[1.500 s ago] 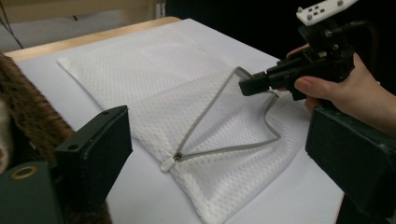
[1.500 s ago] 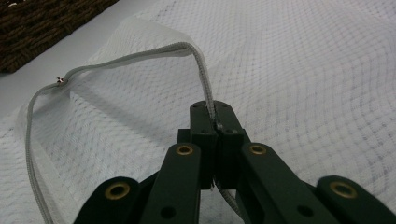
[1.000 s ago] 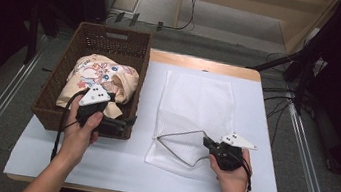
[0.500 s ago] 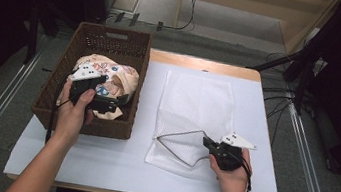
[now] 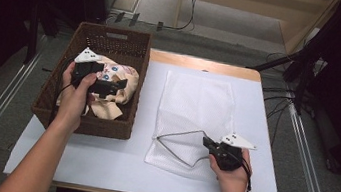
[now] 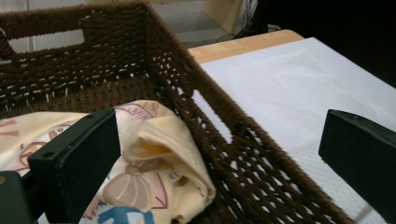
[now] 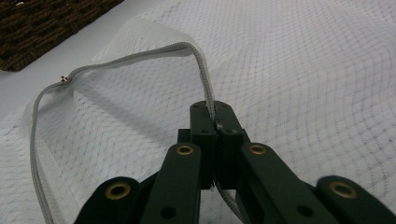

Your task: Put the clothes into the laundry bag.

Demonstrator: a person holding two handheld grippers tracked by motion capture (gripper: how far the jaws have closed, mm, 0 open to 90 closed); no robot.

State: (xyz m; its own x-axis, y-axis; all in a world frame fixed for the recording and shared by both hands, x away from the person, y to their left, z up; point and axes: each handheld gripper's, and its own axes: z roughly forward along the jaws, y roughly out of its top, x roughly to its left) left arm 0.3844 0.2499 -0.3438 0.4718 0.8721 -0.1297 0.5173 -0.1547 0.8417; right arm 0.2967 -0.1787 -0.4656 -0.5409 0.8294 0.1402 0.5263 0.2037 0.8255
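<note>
A brown wicker basket [image 5: 84, 125] stands at the table's left and holds a cream cloth with cartoon prints [image 5: 120, 76]. My left gripper [image 5: 111, 87] hovers over that cloth inside the basket, open. In the left gripper view its jaws stand wide apart, with the cloth [image 6: 154, 163] bunched by the left one and the basket wall [image 6: 243, 140] between them. A white mesh bag [image 5: 198, 100] lies flat on the table's middle. My right gripper [image 5: 206, 142] is shut on the bag's grey zipper edge [image 7: 140, 56] and lifts it, so the mouth gapes.
A white mat [image 5: 98, 161] covers the table, whose wooden edge [image 5: 203, 64] shows at the back. Cables and dark stands lie on the floor behind and to the right. Bare mat stretches in front of the basket and right of the bag.
My left gripper has moved from the basket's front edge back and up over the cloth inside the basket. The right gripper has kept still, holding the zipper edge.
</note>
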